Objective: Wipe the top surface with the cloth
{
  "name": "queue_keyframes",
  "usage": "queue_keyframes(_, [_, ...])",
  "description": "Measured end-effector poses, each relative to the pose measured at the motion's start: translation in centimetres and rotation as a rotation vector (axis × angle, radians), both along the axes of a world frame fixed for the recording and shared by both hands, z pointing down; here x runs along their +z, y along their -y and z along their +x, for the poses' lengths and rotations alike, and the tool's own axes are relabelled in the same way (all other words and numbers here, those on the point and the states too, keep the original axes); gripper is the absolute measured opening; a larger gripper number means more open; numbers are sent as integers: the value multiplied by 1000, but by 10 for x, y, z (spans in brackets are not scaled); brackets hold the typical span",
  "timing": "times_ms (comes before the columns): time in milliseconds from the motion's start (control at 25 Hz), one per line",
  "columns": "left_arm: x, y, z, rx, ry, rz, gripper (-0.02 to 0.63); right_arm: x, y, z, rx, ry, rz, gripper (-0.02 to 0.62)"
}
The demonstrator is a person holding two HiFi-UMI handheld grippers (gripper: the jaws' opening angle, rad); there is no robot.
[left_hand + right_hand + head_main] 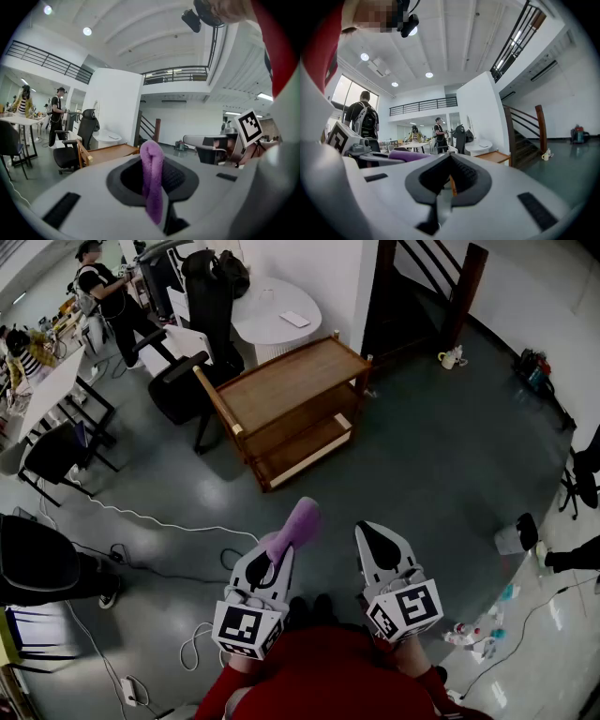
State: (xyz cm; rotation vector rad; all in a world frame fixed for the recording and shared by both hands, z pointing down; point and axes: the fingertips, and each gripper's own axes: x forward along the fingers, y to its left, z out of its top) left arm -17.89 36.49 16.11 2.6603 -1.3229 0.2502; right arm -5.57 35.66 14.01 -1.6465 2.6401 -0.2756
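A wooden three-shelf cart [286,381] stands on the grey floor ahead of me, well beyond both grippers; its top surface is bare. My left gripper [278,554] is shut on a purple cloth [298,526], which sticks out past the jaw tips toward the cart. In the left gripper view the cloth [152,183] hangs folded between the jaws, with the cart [110,152] far behind it. My right gripper [373,538] is held beside the left one, its jaws together and holding nothing. The right gripper view shows its jaws closed [450,176] and the cart [494,157] in the distance.
A black office chair [183,381] stands against the cart's left side, and a round white table [277,310] sits behind it. A dark staircase [422,287] rises at the back right. White cables [159,521] trail over the floor at left. People stand at desks far left.
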Motion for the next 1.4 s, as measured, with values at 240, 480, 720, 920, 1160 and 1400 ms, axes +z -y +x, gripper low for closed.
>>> queue_keyframes(240, [-4, 3, 1, 2, -5, 4, 57, -3, 3, 1, 7, 2, 6, 12])
queue_keyframes(480, [-3, 3, 1, 8, -9, 1, 57, -4, 1, 1, 12, -5, 4, 12])
queue_keyframes(720, [4, 5, -3, 9, -11, -23, 57, 0, 4, 0, 22, 22, -1, 12])
queue_keyframes(920, [9, 10, -10, 5, -8, -42, 57, 7, 9, 3, 48, 35, -34, 12])
queue_keyframes(1160, [9, 28, -18, 11, -27, -47, 57, 12, 25, -4, 67, 30, -55, 12])
queue_keyframes(1400, [13, 49, -23, 16, -32, -45, 57, 11, 36, -5, 91, 15, -45, 12])
